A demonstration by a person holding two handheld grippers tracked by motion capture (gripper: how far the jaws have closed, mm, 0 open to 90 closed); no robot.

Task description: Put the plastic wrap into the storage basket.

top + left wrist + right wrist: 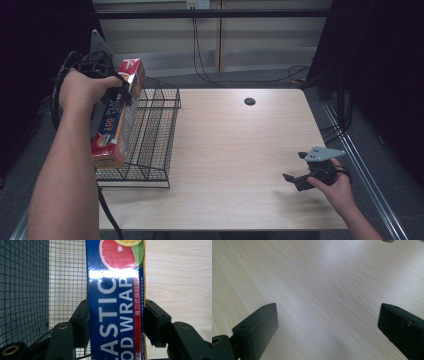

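The left hand-held gripper (117, 87) is clamping the long blue cardboard plastic-wrap box (116, 117) above the black wire-mesh basket (150, 145) on the pale wooden counter (235, 150); lowering it level should avoid snagging. The right hand-held gripper (300, 167) is resting with jaws apart.

Wire basket (155, 145): placed on the table (235, 150), at its left edge.
Plastic wrap box (117, 115): held above the basket's left side, clamped in the left gripper (107, 75).
Right gripper (300, 170): positioned over the table's near right corner.
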